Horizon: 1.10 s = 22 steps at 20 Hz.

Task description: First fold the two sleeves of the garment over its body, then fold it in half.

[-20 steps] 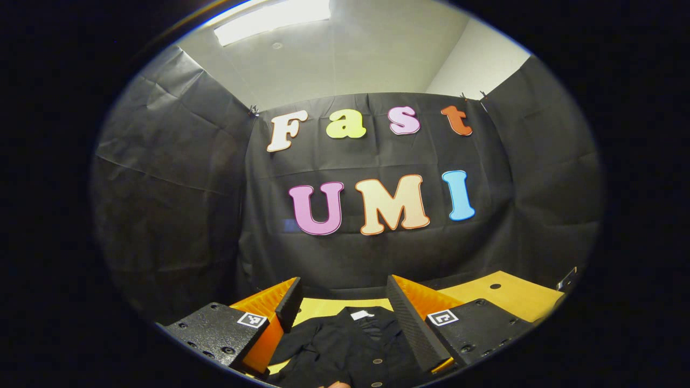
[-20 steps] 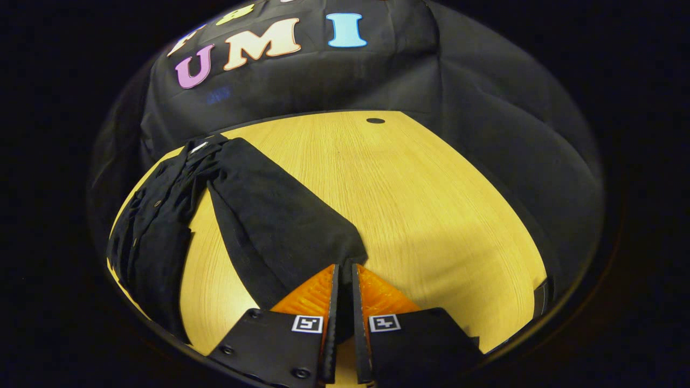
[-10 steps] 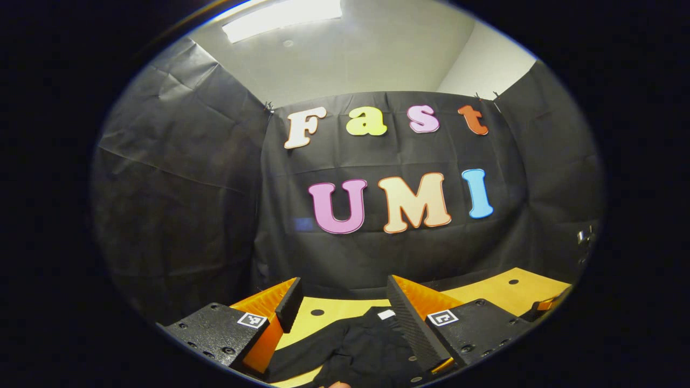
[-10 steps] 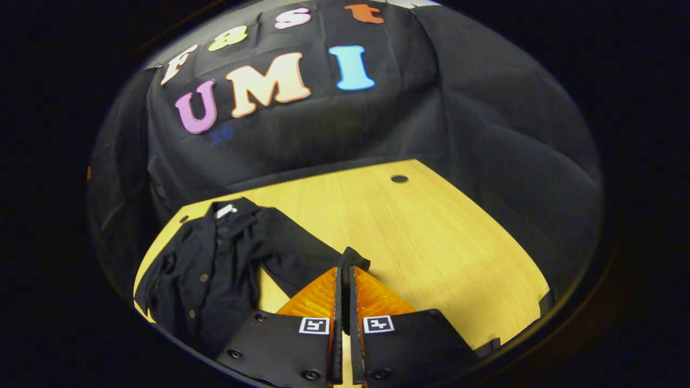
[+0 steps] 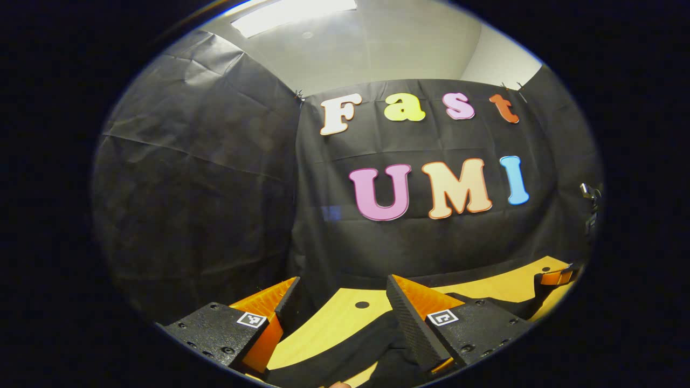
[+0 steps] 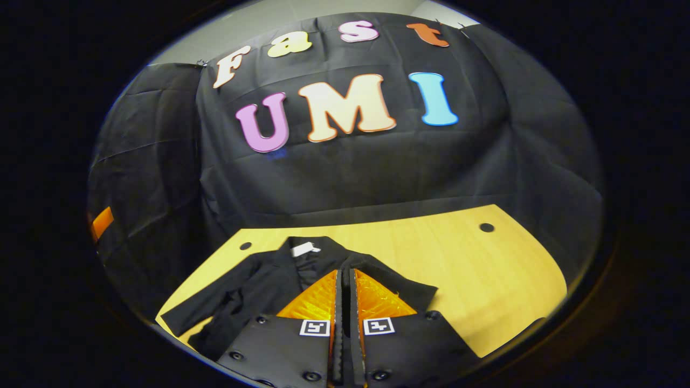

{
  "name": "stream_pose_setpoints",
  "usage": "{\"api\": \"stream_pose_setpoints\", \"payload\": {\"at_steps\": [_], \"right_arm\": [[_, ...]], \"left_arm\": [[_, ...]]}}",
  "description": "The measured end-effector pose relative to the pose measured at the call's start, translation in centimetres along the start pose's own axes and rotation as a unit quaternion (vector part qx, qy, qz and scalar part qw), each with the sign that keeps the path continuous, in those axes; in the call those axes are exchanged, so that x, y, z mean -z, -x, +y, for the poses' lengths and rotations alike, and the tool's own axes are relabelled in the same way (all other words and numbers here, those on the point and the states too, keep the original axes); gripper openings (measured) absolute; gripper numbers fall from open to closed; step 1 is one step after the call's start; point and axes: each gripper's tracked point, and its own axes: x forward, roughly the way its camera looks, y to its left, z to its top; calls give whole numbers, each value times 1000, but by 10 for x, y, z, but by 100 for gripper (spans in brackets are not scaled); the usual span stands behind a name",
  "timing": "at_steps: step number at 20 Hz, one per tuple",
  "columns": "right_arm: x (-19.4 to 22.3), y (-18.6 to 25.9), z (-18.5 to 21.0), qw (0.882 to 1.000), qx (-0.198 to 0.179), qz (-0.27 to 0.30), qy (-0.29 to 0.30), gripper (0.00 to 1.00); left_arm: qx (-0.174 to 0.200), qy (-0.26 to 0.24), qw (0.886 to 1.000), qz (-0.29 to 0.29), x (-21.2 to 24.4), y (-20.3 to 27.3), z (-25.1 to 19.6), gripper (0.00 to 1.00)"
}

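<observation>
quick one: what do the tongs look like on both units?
Same build on both. Left tongs: two wedge-shaped orange fingers with ribbed black pads, on black blocks with screw heads, each bearing a small square black-and-white marker. Right tongs: the same orange ribbed wedges, black blocks, screws and square markers. I see no cables.

— What is in front of your left gripper?

— My two fingers are wide apart with nothing between them. Past them lies the yellow table. The black garment lies low on it, and my right finger covers part of it.

— Anything off to the right?

— Something small and orange, far off.
</observation>
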Motion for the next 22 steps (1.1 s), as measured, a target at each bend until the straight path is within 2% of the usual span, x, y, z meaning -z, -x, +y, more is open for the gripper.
{"api": "stream_pose_setpoints", "payload": {"at_steps": [4, 6, 8, 9, 11, 17, 18, 20, 22], "right_arm": [[-4, -28, 62, 999, -35, -2, 23, 8], [-4, -44, 91, 998, -48, -1, 34, 8], [-1, -58, 116, 998, -56, 2, 41, 11], [0, -65, 127, 997, -58, 2, 45, 9], [5, -82, 151, 996, -62, 4, 57, 9], [34, -130, 199, 993, -64, 35, 87, 8], [36, -134, 203, 993, -64, 39, 92, 8], [38, -137, 214, 993, -71, 39, 84, 12], [26, -133, 210, 994, -59, 22, 88, 68]], "left_arm": [[-20, -2, 999, 26, 23, -7, 41, 92], [-27, -3, 999, 41, 38, -12, 58, 95], [-34, -5, 998, 50, 48, -17, 74, 93], [-37, -9, 998, 55, 54, -20, 82, 95], [-38, -12, 997, 64, 66, -25, 92, 93], [-43, -9, 994, 103, 104, -37, 119, 96], [-46, -6, 993, 112, 109, -39, 120, 93], [-53, 0, 990, 134, 123, -37, 125, 93], [-57, 10, 987, 149, 138, -33, 131, 94]]}}
